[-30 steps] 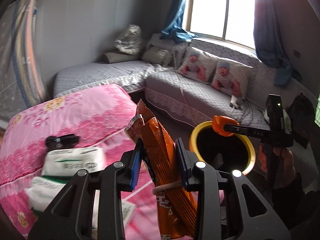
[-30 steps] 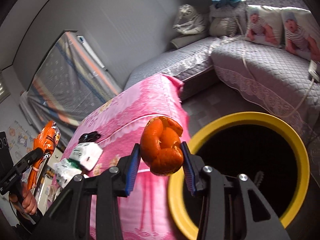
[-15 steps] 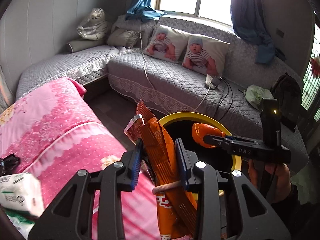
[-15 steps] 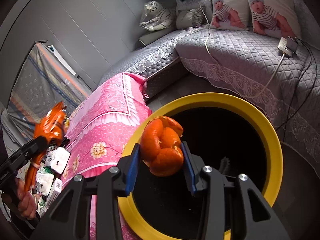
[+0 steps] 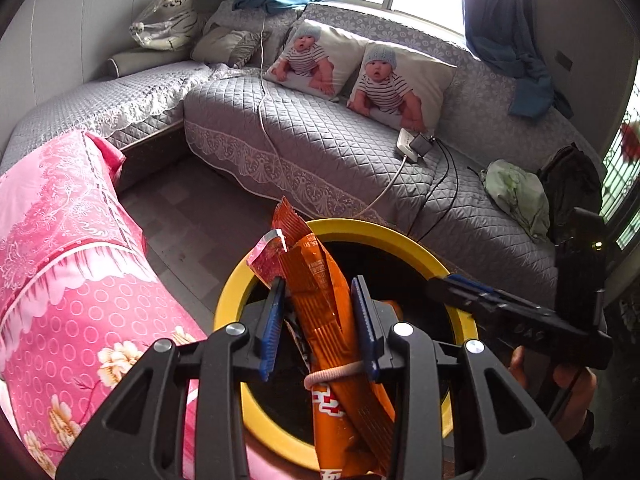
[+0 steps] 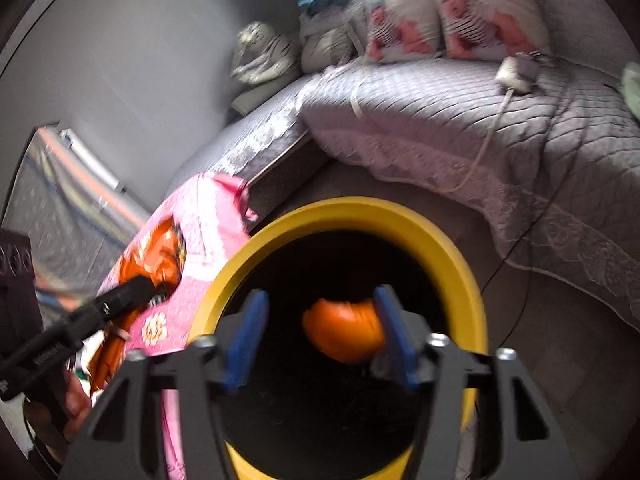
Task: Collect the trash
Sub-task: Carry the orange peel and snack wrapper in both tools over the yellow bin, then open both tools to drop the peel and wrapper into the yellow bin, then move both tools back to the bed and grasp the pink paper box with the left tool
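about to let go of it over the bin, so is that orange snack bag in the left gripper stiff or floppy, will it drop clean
The orange snack bag looks like thin, crinkled foil, folded and tied with a rubber band, so probably light and floppy. Its top stands up above the left gripper, so it has some stiffness. It may flutter rather than drop straight into the yellow bin.

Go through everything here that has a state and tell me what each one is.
Left hand-held gripper: shut on orange wrapper.
Right hand-held gripper: open, jaws just opened.
Orange peel: released, between the jaws over the bin.
Yellow-rimmed bin: open, no lid.
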Motion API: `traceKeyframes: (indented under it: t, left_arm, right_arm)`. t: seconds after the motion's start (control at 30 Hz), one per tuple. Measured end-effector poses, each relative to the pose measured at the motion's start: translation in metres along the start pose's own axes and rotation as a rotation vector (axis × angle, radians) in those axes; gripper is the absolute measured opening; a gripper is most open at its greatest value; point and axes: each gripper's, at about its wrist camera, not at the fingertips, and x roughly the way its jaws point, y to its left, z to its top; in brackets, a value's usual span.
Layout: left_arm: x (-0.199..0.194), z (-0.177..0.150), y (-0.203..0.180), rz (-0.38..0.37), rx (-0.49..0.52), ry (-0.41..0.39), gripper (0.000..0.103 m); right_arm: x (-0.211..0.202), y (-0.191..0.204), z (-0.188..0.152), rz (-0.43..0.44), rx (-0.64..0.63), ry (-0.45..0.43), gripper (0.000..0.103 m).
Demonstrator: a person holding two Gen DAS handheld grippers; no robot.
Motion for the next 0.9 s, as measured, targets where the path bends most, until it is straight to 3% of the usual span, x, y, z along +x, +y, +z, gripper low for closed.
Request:
traceKeyframes:
  t: [0.1, 0.17, 0.2, 0.23, 0.3, 0.4, 0.57, 0.77, 0.9]
  left_arm:
    - [0.006, 0.000, -0.003, -0.005, -0.013, 0.009, 0.034]
    - [0.006, -0.001, -0.004, -0.012, -0.017, 0.002, 0.041]
    - [0.005, -0.002, -0.006, -0.009, -0.019, -0.006, 0.054]
    - [0.001, -0.003, -0.006, 0.015, -0.029, -0.027, 0.074]
    - [-0.006, -0.006, -0.003, 0.041, -0.051, -0.061, 0.087]
    - [-0.019, -0.011, 0.004, 0.082, -0.102, -0.090, 0.089]
    - [-0.085, -0.024, 0.031, 0.101, -0.217, -0.257, 0.089]
    - [-0.180, -0.048, 0.049, 0.145, -0.196, -0.398, 0.090]
    - [-0.244, -0.082, 0.067, 0.232, -0.185, -0.445, 0.091]
  right_arm:
    - [-0.018, -0.009, 0.003, -0.009, 0.015, -0.053, 0.059]
    - [-0.031, -0.015, 0.004, -0.004, 0.028, -0.083, 0.060]
    - [-0.036, -0.017, 0.004, -0.004, 0.032, -0.096, 0.060]
    - [-0.041, -0.018, 0.004, -0.007, 0.035, -0.107, 0.060]
    - [-0.050, -0.019, 0.004, -0.013, 0.037, -0.128, 0.060]
    - [-0.057, -0.015, 0.004, -0.016, 0.027, -0.147, 0.060]
    - [-0.053, 0.001, -0.002, 0.051, -0.037, -0.156, 0.060]
    - [-0.035, 0.053, -0.018, 0.168, -0.139, -0.093, 0.060]
    - [-0.023, 0.098, -0.028, 0.228, -0.215, -0.053, 0.060]
